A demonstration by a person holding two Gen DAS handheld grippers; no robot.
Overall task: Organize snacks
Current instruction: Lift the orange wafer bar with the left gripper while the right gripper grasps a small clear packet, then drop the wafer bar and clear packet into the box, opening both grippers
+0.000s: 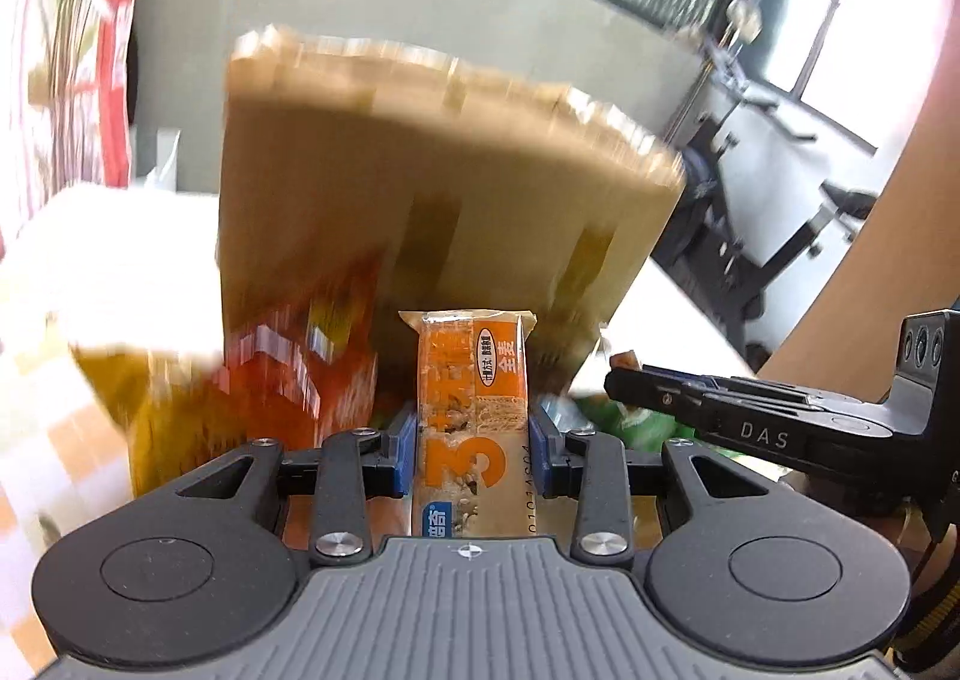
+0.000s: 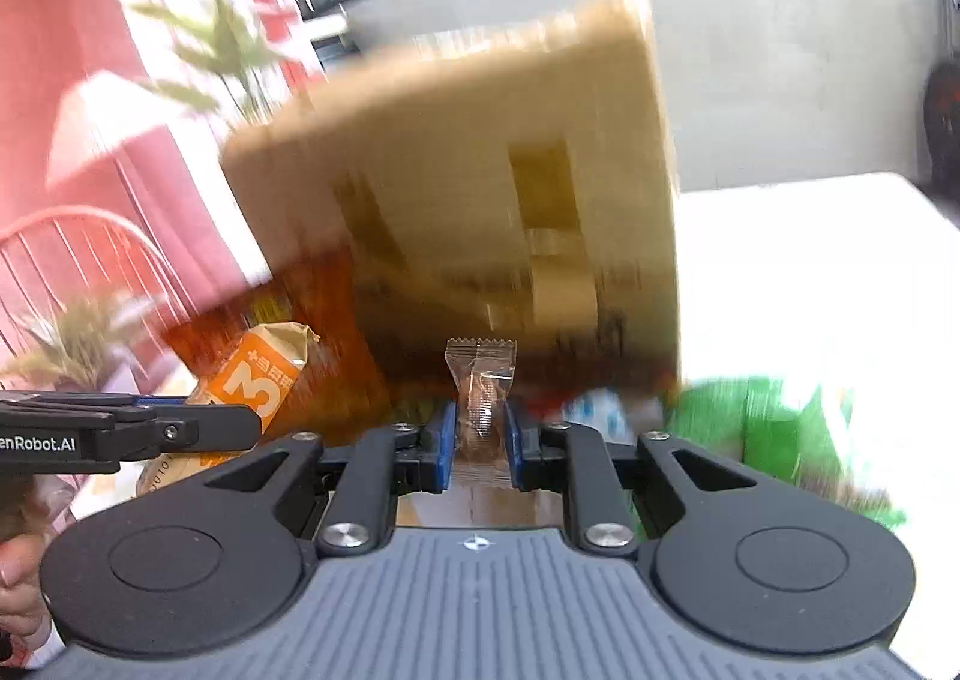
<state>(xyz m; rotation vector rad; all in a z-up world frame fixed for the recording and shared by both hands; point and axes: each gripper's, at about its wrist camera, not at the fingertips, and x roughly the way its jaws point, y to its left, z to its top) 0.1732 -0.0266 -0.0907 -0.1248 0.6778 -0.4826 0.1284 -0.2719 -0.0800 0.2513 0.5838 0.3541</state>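
My left gripper is shut on an orange wrapped snack bar with a big "3" on it, held upright in front of a brown cardboard box. My right gripper is shut on a small clear-wrapped brown candy, also in front of the cardboard box. The orange bar and the left gripper's finger show at the left of the right wrist view. The right gripper's body shows at the right of the left wrist view. Both views are motion-blurred.
A red-orange snack bag lies left of the bar against the box. Green snack packets lie at the right on the white table. A grey partition stands behind. Exercise equipment stands at the far right.
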